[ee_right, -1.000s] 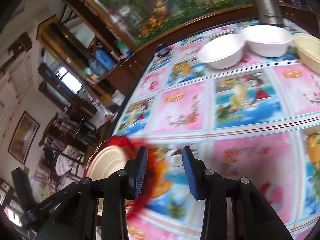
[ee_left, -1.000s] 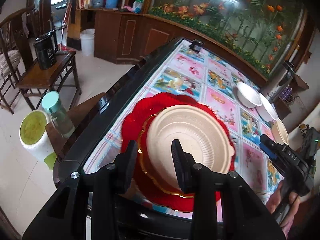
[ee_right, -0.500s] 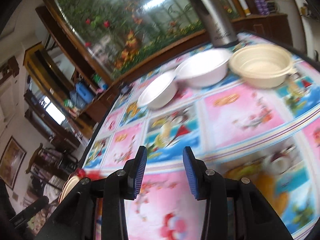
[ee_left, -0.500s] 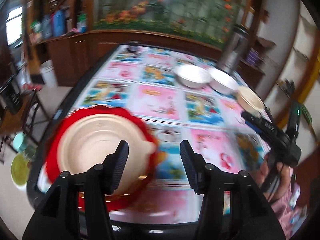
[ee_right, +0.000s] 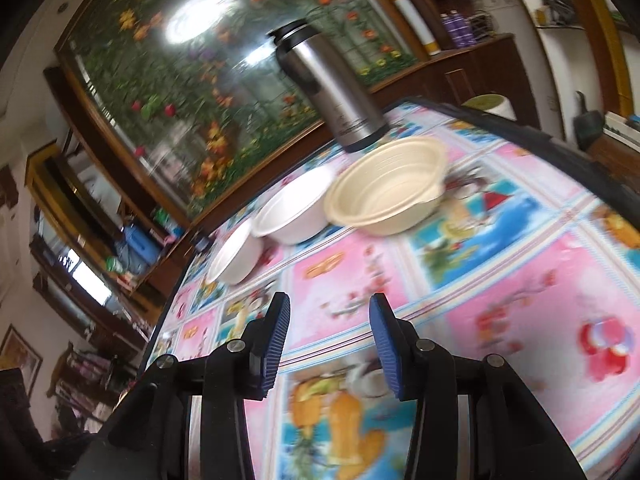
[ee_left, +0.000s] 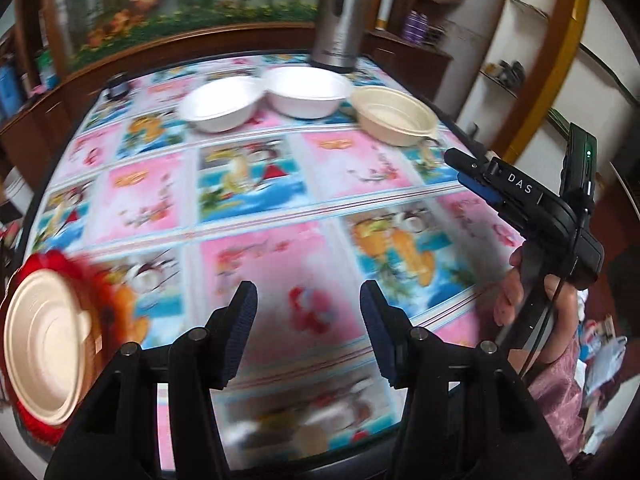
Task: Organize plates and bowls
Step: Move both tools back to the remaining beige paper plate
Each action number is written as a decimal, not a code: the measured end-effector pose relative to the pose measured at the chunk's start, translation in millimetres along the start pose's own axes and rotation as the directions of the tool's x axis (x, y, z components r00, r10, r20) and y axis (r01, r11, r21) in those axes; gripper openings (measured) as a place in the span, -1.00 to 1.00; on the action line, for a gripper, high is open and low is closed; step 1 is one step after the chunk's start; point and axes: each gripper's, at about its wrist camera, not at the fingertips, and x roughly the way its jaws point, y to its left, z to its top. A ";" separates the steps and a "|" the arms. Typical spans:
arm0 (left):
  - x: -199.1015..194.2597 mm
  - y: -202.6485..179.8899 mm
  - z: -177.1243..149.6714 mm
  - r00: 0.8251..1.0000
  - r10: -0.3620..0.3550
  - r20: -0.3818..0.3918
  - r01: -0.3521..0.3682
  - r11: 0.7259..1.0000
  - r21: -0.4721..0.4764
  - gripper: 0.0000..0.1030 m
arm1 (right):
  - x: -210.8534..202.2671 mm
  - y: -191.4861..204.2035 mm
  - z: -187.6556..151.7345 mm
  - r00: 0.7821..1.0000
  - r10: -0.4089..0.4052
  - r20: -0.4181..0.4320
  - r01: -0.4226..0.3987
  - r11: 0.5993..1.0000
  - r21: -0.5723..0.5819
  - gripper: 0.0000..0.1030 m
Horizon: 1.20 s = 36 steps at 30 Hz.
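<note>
A beige bowl (ee_left: 44, 336) rests on a red plate (ee_left: 86, 270) at the table's near left corner. Across the table stand two white bowls (ee_left: 220, 106) (ee_left: 308, 92) and a cream bowl (ee_left: 394, 115) in a row; the right wrist view shows the same cream bowl (ee_right: 390, 192) and white bowls (ee_right: 296, 212) (ee_right: 234, 256). My left gripper (ee_left: 308, 312) hangs open over the bare cloth with nothing between its fingers. My right gripper (ee_right: 328, 324) has its jaws opening, empty, pointing toward the cream bowl; it also shows from the side as the right gripper (ee_left: 464, 166) held in a hand.
A steel thermos (ee_left: 338, 16) stands just behind the bowls, also seen as the thermos (ee_right: 332, 88). A small dark object (ee_left: 118, 86) lies at the far left of the table. The table (ee_left: 280, 200) wears a cartoon-print cloth. Shelves and a cabinet line the right wall.
Both grippers have swung right, away from the red plate and beige bowl toward the far bowls. The left gripper opened wider and let the beige bowl go; the right gripper opened slightly.
</note>
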 end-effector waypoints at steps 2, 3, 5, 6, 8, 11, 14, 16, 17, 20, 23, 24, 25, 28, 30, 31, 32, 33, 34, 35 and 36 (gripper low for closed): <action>3.2 -11.7 7.0 1.000 -0.009 -0.002 0.009 1.000 0.022 0.01 | -6.6 -13.8 7.3 1.000 -0.019 0.012 0.019 1.000 0.022 -0.10; 4.8 -19.2 11.1 1.000 -0.017 -0.002 0.017 0.999 0.034 0.01 | -9.8 -21.1 11.4 1.000 -0.024 0.018 0.023 0.999 0.037 -0.09; 6.8 -29.3 15.2 0.999 -0.033 -0.005 0.033 0.998 0.048 0.01 | -14.4 -33.6 21.5 0.999 -0.032 0.026 0.030 0.997 0.065 -0.09; 8.0 -36.6 18.4 0.999 -0.041 -0.006 0.041 0.997 0.060 0.01 | -16.2 -40.3 28.9 0.999 -0.043 0.033 0.041 0.996 0.075 -0.09; 11.6 -43.3 24.5 0.999 -0.043 -0.011 0.044 0.996 0.075 0.01 | -18.2 -48.9 42.3 0.996 -0.070 0.047 0.066 0.994 0.088 -0.09; 18.5 -44.3 38.9 0.998 -0.059 -0.032 0.061 0.997 0.053 0.01 | -17.5 -61.1 63.6 0.992 -0.121 0.046 0.115 0.987 0.115 -0.08; 26.1 -38.9 55.5 0.997 -0.064 -0.037 0.064 0.998 0.005 0.01 | -15.5 -75.2 80.9 0.992 -0.123 0.041 0.114 0.979 0.170 -0.08; 32.5 -34.1 70.9 0.999 -0.042 -0.029 0.041 0.999 -0.029 0.01 | -14.9 -84.2 91.4 0.991 -0.128 0.048 0.116 0.972 0.207 -0.08; 35.7 -31.9 77.5 0.999 -0.034 -0.025 0.032 0.999 -0.042 0.01 | -12.9 -88.4 96.7 0.991 -0.130 0.045 0.117 0.968 0.222 -0.08; 49.2 -27.0 102.2 1.000 -0.020 -0.023 0.018 0.996 -0.090 0.01 | -1.1 -100.2 112.5 0.994 -0.109 0.024 0.098 0.956 0.275 -0.05; 62.9 -28.6 126.9 0.999 -0.028 -0.019 0.026 0.992 -0.121 0.01 | 13.0 -107.3 119.7 0.997 -0.081 0.001 0.077 0.948 0.310 -0.02; 70.1 -31.0 136.3 1.000 -0.021 -0.019 0.019 0.992 -0.129 0.10 | 19.9 -108.9 121.0 0.998 -0.068 -0.014 0.069 0.943 0.325 -0.02; 76.9 -31.8 143.4 1.000 -0.013 -0.023 0.010 0.990 -0.140 0.17 | 25.9 -109.8 121.6 0.998 -0.050 -0.024 0.055 0.939 0.338 -0.02; 99.7 -32.1 157.7 0.998 -0.018 -0.052 0.009 0.983 -0.182 0.26 | 45.7 -113.6 124.1 0.999 0.011 -0.043 0.007 0.922 0.388 -0.02; 115.2 -30.8 163.9 0.996 -0.034 -0.077 0.017 0.977 -0.213 0.26 | 57.8 -115.1 125.4 0.998 0.032 -0.051 -0.009 0.915 0.403 -0.02; 124.9 -29.5 166.7 0.995 -0.039 -0.091 0.017 0.972 -0.234 0.26 | 62.2 -115.7 125.8 0.998 0.035 -0.055 -0.009 0.914 0.405 -0.02; 131.2 -28.7 168.2 0.994 -0.039 -0.101 0.013 0.969 -0.246 0.25 | 67.0 -116.5 125.4 0.998 0.036 -0.061 -0.008 0.914 0.406 -0.02; 141.6 -26.9 170.8 0.992 -0.042 -0.117 0.010 0.964 -0.264 0.25 | 72.9 -117.9 124.7 0.997 0.038 -0.067 -0.007 0.915 0.404 -0.02; 148.4 -26.1 172.9 0.991 -0.050 -0.126 0.013 0.960 -0.281 0.25 | 75.9 -118.4 123.8 0.997 0.041 -0.071 -0.009 0.916 0.402 -0.02; 151.9 -25.4 174.4 0.990 -0.058 -0.128 0.018 0.956 -0.294 0.25 | 77.8 -119.3 122.0 0.996 0.046 -0.075 -0.013 0.917 0.398 -0.02; 158.5 -23.7 176.4 0.989 -0.073 -0.129 0.028 0.947 -0.321 0.25 | 81.6 -120.4 120.2 0.995 0.053 -0.082 -0.016 0.919 0.394 -0.02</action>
